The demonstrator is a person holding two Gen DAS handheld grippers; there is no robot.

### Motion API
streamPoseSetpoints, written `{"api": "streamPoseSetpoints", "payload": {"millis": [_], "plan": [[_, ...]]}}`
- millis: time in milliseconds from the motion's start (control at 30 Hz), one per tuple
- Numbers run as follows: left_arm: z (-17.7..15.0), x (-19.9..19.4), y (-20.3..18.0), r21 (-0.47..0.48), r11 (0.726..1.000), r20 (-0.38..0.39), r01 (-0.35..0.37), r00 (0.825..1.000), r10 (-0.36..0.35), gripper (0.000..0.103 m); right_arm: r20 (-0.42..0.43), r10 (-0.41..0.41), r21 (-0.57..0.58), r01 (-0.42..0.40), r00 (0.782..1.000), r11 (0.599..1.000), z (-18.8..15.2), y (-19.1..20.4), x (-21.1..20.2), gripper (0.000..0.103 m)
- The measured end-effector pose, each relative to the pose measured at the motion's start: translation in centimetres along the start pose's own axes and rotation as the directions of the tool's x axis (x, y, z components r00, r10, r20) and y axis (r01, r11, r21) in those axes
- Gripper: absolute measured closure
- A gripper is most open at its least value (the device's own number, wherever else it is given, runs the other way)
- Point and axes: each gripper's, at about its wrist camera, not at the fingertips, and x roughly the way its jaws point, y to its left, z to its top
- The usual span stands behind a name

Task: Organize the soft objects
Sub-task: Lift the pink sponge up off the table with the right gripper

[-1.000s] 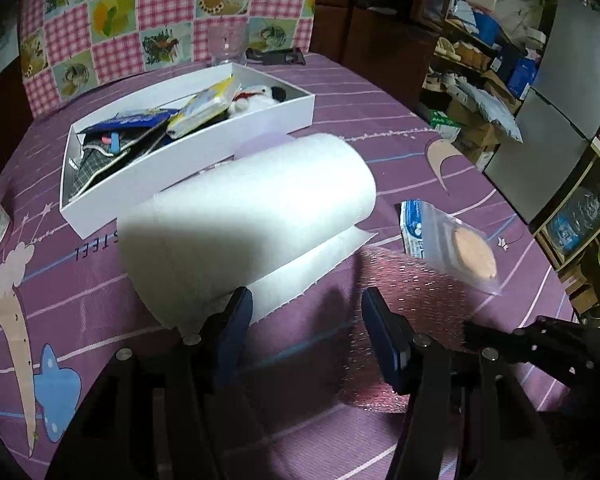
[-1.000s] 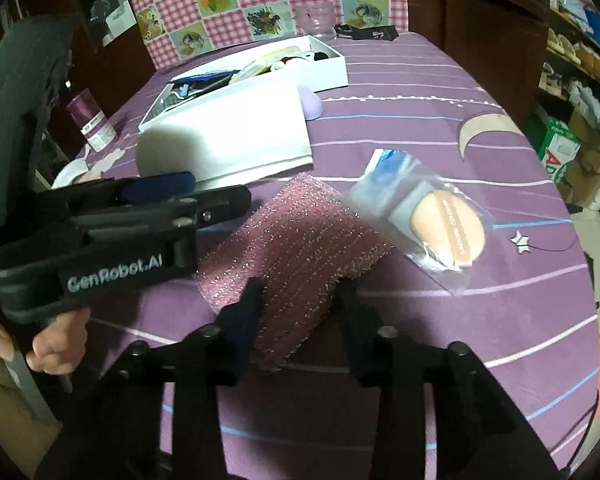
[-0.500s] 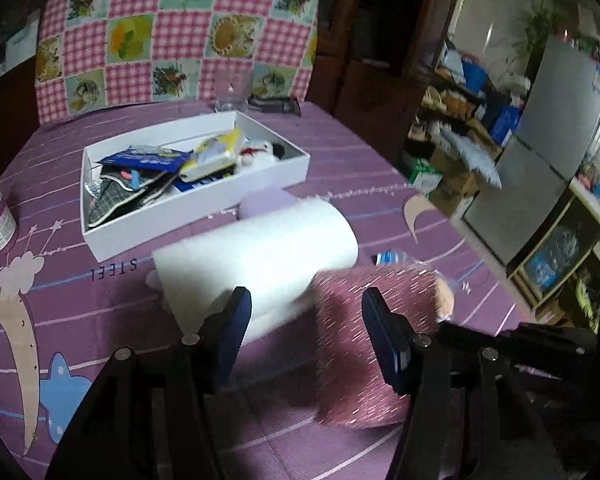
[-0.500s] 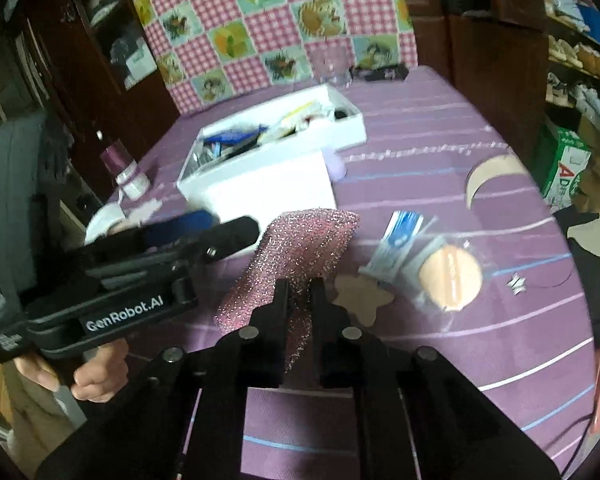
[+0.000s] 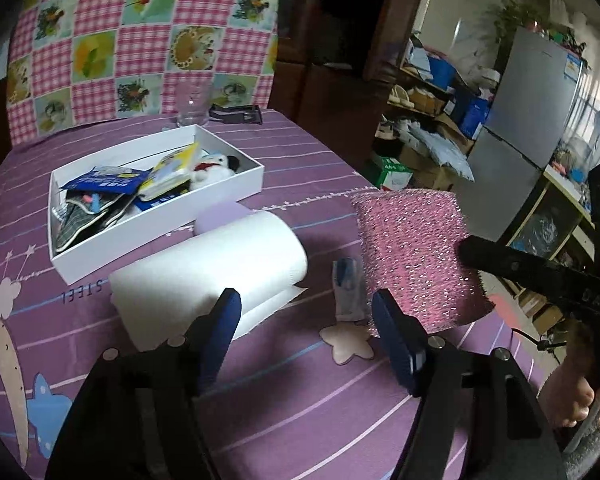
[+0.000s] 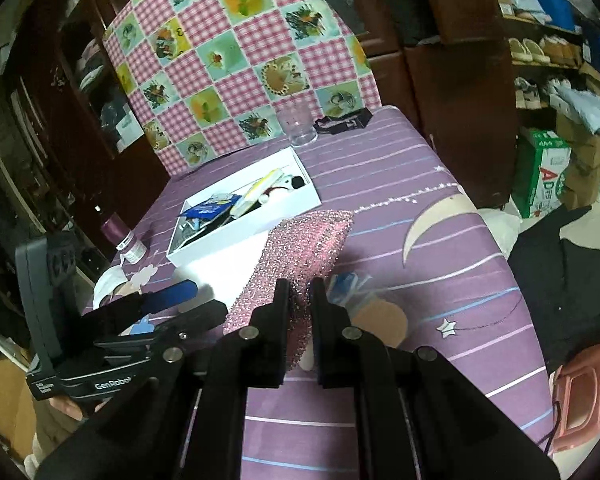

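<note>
The right gripper (image 6: 299, 286) is clamped on the near edge of the pink glittery sponge cloth (image 6: 300, 246), holding it up off the purple tablecloth (image 6: 440, 240); the cloth points toward 11 o'clock at the white box (image 6: 244, 226); the left gripper (image 5: 306, 314) stands wide, its 2 fingers holding nothing, with the white paper roll (image 5: 208, 268) just ahead at 11 o'clock; the powder puff packet (image 6: 374, 312) lies under the lifted cloth.
</note>
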Motion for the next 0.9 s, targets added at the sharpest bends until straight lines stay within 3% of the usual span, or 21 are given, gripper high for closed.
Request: {"api": "streamPoseSetpoints", "payload": {"millis": [300, 467, 900], "plan": [[-0.1, 4.2, -2.7, 0.088, 0.996, -0.109, -0.019, 0.994, 0.029, 0.035, -0.082, 0.041, 0.106, -0.032, 0.996, 0.994, -1.8, -3.9, 2.3, 0.092], [-1.2, 6.4, -3.0, 0.109, 0.993, -0.163, -0.035, 0.985, 0.052, 0.035, -0.126, 0.052, 0.121, -0.037, 0.991, 0.992, -2.7, -4.1, 3.7, 0.092], [-2.1, 7.5, -2.8, 0.089, 0.995, -0.198, -0.054, 0.978, 0.071, 0.032, -0.222, 0.082, 0.284, -0.016, 0.972, 0.959, -4.2, -6.8, 5.2, 0.083]]}}
